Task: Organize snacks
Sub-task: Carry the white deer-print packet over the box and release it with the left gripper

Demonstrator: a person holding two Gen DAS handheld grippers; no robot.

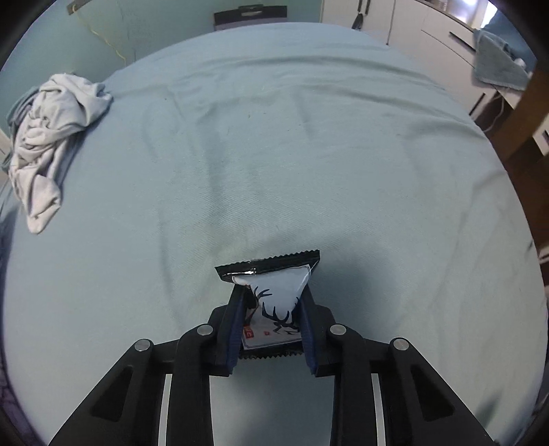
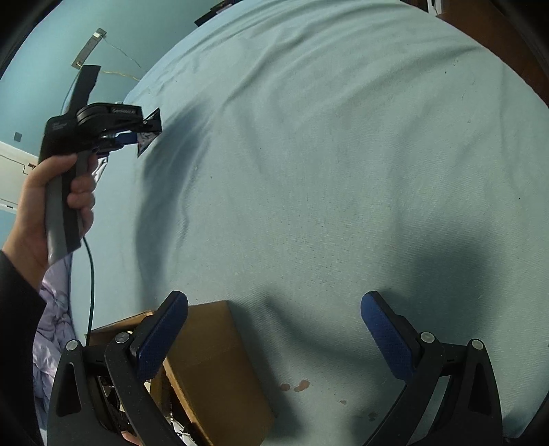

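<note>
A small snack packet [image 1: 278, 302], white with a black antler drawing and black crimped ends, lies on the light blue bedsheet [image 1: 274, 154]. My left gripper [image 1: 272, 295] is shut on it, the blue pads squeezing its sides so the packet bulges. In the right wrist view the same left gripper [image 2: 137, 135] is held by a hand [image 2: 37, 209] at the left, with the packet [image 2: 151, 132] sticking out of its tips. My right gripper [image 2: 274, 308] stands wide open above the sheet with nothing between its fingers. A brown cardboard box [image 2: 209, 370] sits below its left finger.
A crumpled white garment [image 1: 51, 137] lies at the bed's left edge. White cabinets [image 1: 429, 31] and a hanging blue towel [image 1: 497, 61] stand beyond the far right. A lilac quilt [image 2: 55, 308] bunches beside the box. Small reddish stains [image 2: 296, 385] mark the sheet near the box.
</note>
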